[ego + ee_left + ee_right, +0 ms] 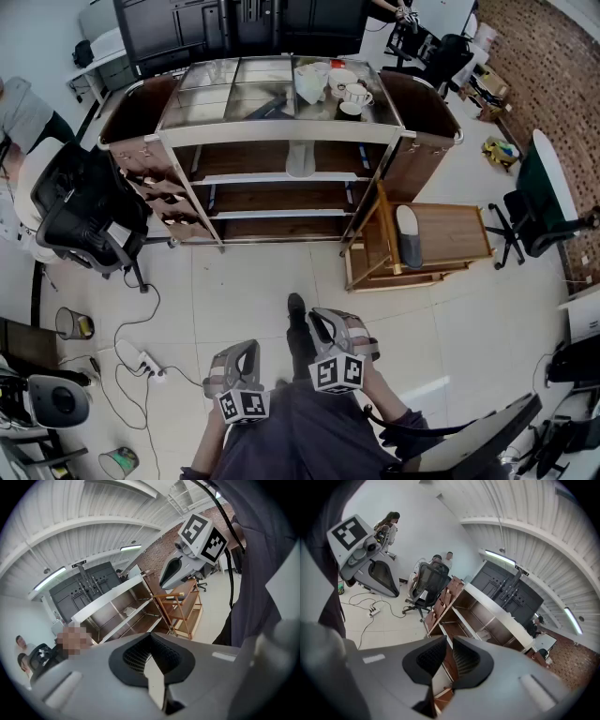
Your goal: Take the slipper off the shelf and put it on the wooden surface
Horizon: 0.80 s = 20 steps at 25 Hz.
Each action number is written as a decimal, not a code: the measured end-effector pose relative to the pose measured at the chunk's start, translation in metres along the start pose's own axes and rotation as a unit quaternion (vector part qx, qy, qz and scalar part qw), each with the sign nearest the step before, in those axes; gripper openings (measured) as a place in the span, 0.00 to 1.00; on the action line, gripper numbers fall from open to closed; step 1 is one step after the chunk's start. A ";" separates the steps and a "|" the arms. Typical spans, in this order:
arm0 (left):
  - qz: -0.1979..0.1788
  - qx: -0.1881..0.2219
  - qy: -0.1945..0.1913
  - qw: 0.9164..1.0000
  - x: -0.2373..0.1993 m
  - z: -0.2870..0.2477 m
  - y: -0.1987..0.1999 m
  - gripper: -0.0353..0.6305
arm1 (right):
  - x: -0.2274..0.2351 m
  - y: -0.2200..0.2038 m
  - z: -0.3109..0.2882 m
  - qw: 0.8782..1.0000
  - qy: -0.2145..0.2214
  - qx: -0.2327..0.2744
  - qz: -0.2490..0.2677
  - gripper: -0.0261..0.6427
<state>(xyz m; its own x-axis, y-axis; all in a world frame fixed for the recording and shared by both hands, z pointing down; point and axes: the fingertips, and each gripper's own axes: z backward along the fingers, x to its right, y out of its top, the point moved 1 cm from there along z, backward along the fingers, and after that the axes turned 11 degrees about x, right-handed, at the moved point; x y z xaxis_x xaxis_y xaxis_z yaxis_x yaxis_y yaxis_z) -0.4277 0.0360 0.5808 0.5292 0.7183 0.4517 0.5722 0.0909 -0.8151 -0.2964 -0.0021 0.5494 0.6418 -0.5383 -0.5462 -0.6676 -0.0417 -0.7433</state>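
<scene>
Head view, looking down on a pale tiled floor. At far left stands a black office chair (84, 211), with cables (141, 361) trailing on the floor below it. Low in the middle, the left gripper (246, 349) and the right gripper (323, 323) are held side by side close to the person's body, well apart from the furniture. At centre top is a wide shelf (281, 136) with a metal top and wooden boards. Cups (342, 89) sit toward the right of its top, and only this view shows them. A pale slipper (300, 159) lies mid-width on the board just under the top. Just right of the shelf is a small wooden cart (459, 234). A grey slipper (409, 239) lies on the cart's top, near its left edge.

Left gripper view: the jaws are clenched together with nothing between them. Beyond them the shelf runs side-on with the pale slipper on its board, the cart is to its right, and the right gripper hangs at upper right. The cart's top is too small here to make out the grey slipper.

Right gripper view: the jaws are all but closed, a slim gap with nothing in it. The left gripper is at upper left, with the cables below it. People (440, 559) sit by the chair at a white wall, clearest in this view. The shelf stretches away to the right
</scene>
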 end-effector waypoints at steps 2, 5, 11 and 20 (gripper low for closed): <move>-0.002 -0.001 -0.001 1.000 -0.021 -0.038 -0.006 0.08 | 0.023 -0.023 -0.042 1.000 0.004 -0.006 0.018 0.11; -0.004 -0.007 -0.002 1.000 -0.058 -0.101 -0.011 0.08 | 0.067 -0.060 -0.112 0.998 0.006 -0.021 0.055 0.16; -0.012 -0.018 -0.015 1.000 -0.146 -0.244 0.015 0.08 | 0.170 -0.118 -0.257 0.992 0.011 -0.044 0.114 0.26; -0.026 -0.014 -0.013 0.999 -0.236 -0.396 0.050 0.08 | 0.246 -0.188 -0.403 0.982 0.057 -0.083 0.158 0.40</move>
<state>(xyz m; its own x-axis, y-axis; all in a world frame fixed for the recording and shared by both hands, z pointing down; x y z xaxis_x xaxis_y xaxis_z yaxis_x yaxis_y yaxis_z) -0.2758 -0.4018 0.5770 0.4818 0.7308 0.4835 0.6160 0.1100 -0.7800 -0.1647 -0.4655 0.7106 0.3531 -0.6360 -0.6861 -0.8848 0.0114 -0.4659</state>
